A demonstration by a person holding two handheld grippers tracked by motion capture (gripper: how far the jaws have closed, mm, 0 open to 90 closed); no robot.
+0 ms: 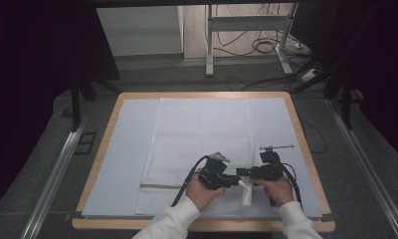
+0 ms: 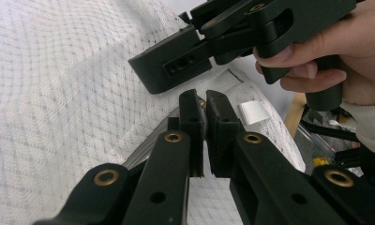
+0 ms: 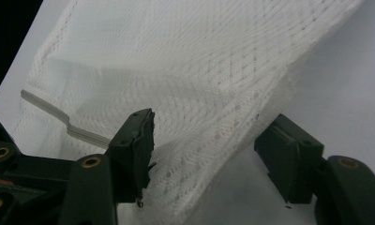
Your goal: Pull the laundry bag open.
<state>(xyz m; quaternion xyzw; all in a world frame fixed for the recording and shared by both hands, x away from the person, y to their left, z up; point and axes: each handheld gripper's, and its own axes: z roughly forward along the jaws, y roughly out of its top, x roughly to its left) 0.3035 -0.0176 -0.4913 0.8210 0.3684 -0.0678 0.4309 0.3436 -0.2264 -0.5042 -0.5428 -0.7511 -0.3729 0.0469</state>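
Gripping the near right corner of the white mesh laundry bag (image 1: 197, 139), the left gripper (image 1: 235, 180) has its jaws drawn almost together; in the left gripper view a thin fold of the netting is pinched between the pads, at roughly 12 o'clock from the camera. The left hand (image 1: 201, 191) wraps the gripper body.

The right gripper (image 1: 243, 172) points toward 9 o'clock in the high view, facing the left one, with the right hand (image 1: 278, 189) behind it. Its jaws stand partly apart. In the right gripper view the lifted mesh edge hangs between them: the left jaw lies against the netting, the right jaw is clear of it. No clamp on the fabric yet.

The bag lies flat on a pale blue mat (image 1: 122, 149) on the wooden-edged table (image 1: 103, 149), running from 12 o'clock to 6 o'clock, its near end toward the person. A grey zipper strip (image 1: 159, 186) crosses the bag near 7 o'clock. A small white fabric tag (image 2: 254, 111) sits at the raised corner, about 1 o'clock from the left gripper's tips in its own view. The corner is raised off the mat; the rest of the bag rests on it.
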